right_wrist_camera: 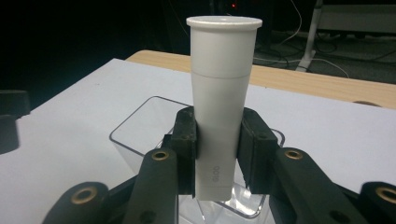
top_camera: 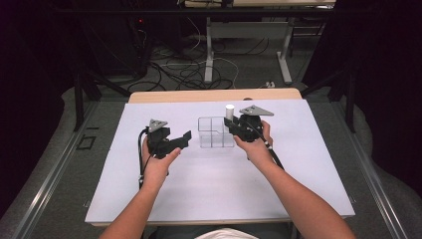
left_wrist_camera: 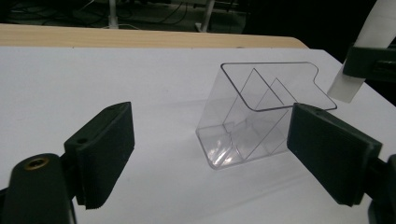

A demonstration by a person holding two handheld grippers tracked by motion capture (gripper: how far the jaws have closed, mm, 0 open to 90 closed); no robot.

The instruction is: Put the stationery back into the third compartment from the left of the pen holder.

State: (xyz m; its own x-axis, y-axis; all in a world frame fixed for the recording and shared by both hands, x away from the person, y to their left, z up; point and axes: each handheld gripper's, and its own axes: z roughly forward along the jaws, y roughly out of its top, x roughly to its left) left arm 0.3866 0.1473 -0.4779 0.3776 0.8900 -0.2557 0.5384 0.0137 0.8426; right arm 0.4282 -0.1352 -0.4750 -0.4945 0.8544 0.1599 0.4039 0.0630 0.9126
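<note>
A clear plastic box (top_camera: pixel 216 132) with inner dividers stands upright in the middle of the white table top (top_camera: pixel 209 189). My right gripper (top_camera: pixel 231 123) is at the box's far right corner, shut on a white capped tube (top_camera: pixel 229 111) that it holds upright. In the right gripper view the tube (right_wrist_camera: pixel 223 102) is clamped between the jaws of the right gripper (right_wrist_camera: pixel 218 154), over the box (right_wrist_camera: pixel 140 128). My left gripper (top_camera: pixel 181 143) is open just left of the box. In the left gripper view the left gripper (left_wrist_camera: pixel 212 149) stands wide open before the box (left_wrist_camera: pixel 254 116), with the tube (left_wrist_camera: pixel 369 51) at upper right.
The white top lies on a wooden table whose far edge (top_camera: pixel 214 94) shows behind it. Beyond are cables (top_camera: pixel 184 69) on the floor and the legs of another table (top_camera: pixel 209 50). Dark curtains flank both sides.
</note>
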